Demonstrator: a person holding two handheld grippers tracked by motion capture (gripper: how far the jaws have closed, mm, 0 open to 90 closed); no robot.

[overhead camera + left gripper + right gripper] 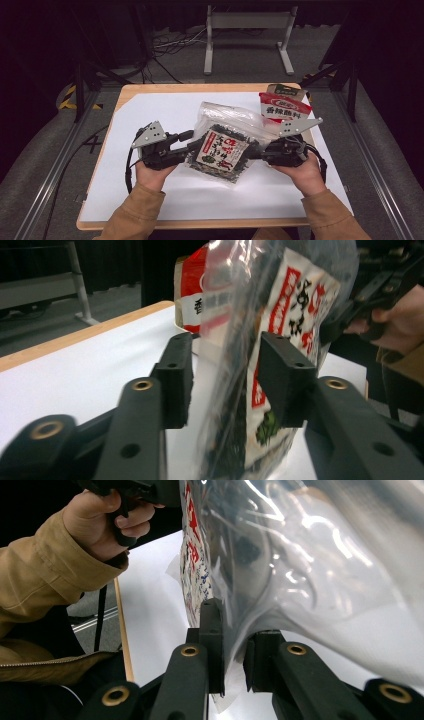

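Two claws hold up one clear bag between them, above the middle of the tabletop. The left claw has its jaws partly apart. The clear bag hangs in the gap between them. One pad sits right against the bag's printed side, and the other pad stands a little way off from the plastic, so this claw is not squeezing the bag. In the high view the left claw meets the bag's left edge.

The right claw has its jaws close together, pinched on the bag's clear edge. In the high view the right claw grips the bag at its right side.

Inside the clear bag is a dark green pack with a white label and red and black writing. The bag hangs tilted between the two claws, its clear top toward the far side of the tabletop.

Just behind the bag, near the far right corner, stands a red and white packet. It shows in the left gripper view too, behind the bag.

A person's hands hold both claws, and the sleeves are tan. White paper covers most of the wooden tabletop.
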